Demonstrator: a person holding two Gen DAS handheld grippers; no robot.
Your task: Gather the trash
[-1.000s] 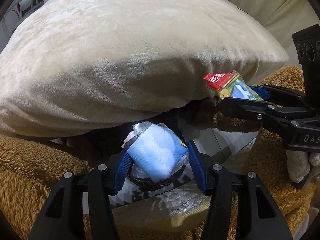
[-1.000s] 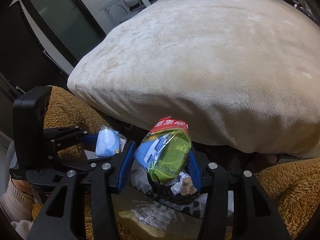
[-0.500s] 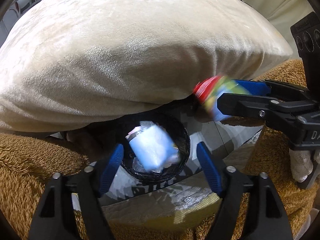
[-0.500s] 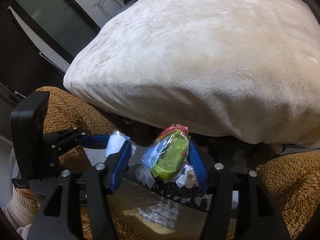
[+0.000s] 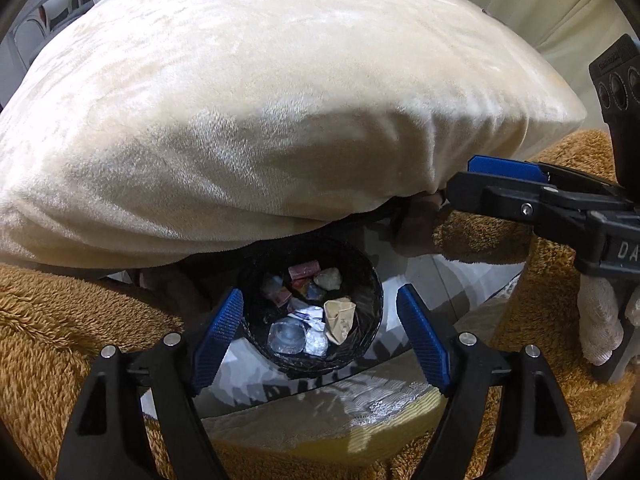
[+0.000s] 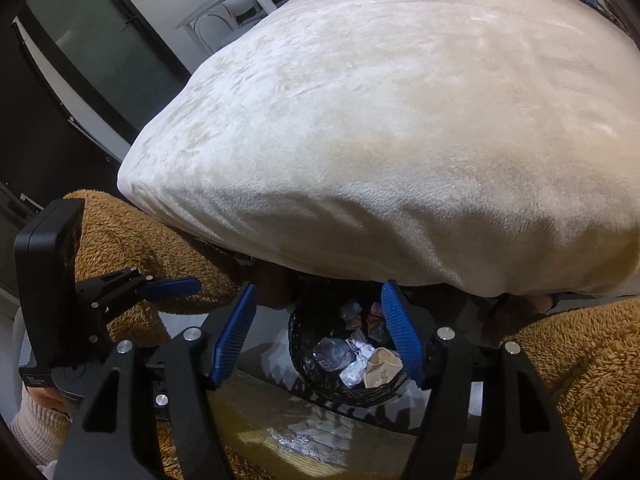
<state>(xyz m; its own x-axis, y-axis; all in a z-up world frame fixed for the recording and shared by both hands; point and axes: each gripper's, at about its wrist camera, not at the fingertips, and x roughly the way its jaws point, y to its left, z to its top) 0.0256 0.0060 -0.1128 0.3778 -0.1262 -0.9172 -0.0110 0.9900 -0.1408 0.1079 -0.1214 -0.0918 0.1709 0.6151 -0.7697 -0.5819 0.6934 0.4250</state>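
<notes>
Both the left gripper and right gripper have just opened and hang empty over the bin, wrappers deposited; no remaining trash is visible.

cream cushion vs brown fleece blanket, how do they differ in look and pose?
The cream cushion has short, smooth, shiny plush; the brown fleece blanket has long shaggy pile. The cushion is pale cream; the blanket is golden brown. The cushion bulges as one puffed mass on top and overhangs the black trash bin; the blanket lies under it and shows on both sides of the bin. Both are soft textiles.
</notes>
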